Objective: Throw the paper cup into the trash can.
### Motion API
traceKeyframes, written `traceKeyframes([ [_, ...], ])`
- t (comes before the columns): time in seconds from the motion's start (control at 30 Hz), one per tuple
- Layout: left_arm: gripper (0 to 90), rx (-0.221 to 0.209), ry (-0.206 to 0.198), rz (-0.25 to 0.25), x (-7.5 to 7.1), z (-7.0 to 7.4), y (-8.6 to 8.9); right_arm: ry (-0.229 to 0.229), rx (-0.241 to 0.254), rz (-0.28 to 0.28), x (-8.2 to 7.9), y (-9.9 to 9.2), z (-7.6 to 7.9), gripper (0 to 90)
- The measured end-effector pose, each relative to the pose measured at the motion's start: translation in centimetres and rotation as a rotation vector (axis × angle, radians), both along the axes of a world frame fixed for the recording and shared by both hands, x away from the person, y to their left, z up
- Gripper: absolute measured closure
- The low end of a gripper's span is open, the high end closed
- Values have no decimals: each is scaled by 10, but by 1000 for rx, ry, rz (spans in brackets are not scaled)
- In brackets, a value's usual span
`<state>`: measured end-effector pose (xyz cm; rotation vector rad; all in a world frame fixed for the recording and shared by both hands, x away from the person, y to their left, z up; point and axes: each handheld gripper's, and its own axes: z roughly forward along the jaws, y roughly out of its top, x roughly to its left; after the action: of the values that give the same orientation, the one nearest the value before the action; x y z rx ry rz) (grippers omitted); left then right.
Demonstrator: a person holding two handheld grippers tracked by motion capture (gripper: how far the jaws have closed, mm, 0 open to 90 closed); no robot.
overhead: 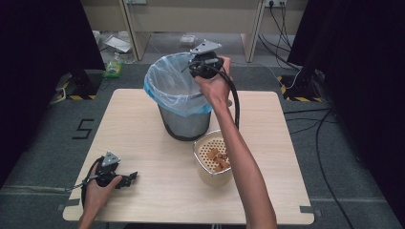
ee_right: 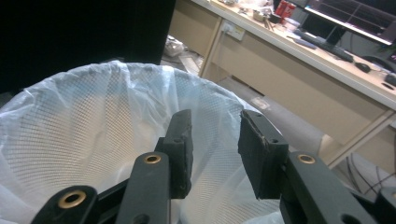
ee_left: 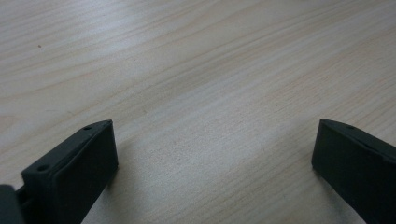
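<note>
high view, my right gripper [overhead: 197, 67] hangs over the lined mesh bin [overhead: 179, 98] at twelve o'clock on the table [overhead: 143, 143]; right gripper view has its jaws parted with nothing between them above the white liner [ee_right: 93, 121]. at seven o'clock my left gripper [overhead: 128, 179] rests low on the wood, jaws spread wide and empty. a perforated cup [overhead: 212, 162] of brown chunks [overhead: 218, 160] stands at the bin's five o'clock.
</note>
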<state>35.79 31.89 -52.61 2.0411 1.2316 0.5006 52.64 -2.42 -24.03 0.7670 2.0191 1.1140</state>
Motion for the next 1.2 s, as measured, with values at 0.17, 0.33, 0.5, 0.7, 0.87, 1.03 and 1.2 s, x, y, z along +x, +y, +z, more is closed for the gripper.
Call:
traceKeyframes([
  [0.17, 0, 0, 0, 0, 0, 0, 0, -14, -1, -24, -7, -12, 5, 571],
  [0.33, 0, 0, 0, 0, 0, 0, 0, -7, 3, -58, -19, -43, 7, 504],
  [0.5, 0, 0, -1, 0, 0, 0, 0, 3, 39, -100, -34, -81, 3, 455],
  [0.7, 0, 1, 0, 0, 0, 0, 0, 29, 57, -138, -51, -123, -10, 414],
  [0.87, 0, 0, -2, 0, 0, 0, 0, 39, 63, -167, -66, -149, -26, 398],
  [1.03, 0, 1, 0, 0, 0, 0, 0, 53, 73, -185, -81, -169, -46, 384],
  [1.2, 0, 1, 0, -1, 0, 0, 0, 74, 61, -206, -97, -186, -74, 380],
])
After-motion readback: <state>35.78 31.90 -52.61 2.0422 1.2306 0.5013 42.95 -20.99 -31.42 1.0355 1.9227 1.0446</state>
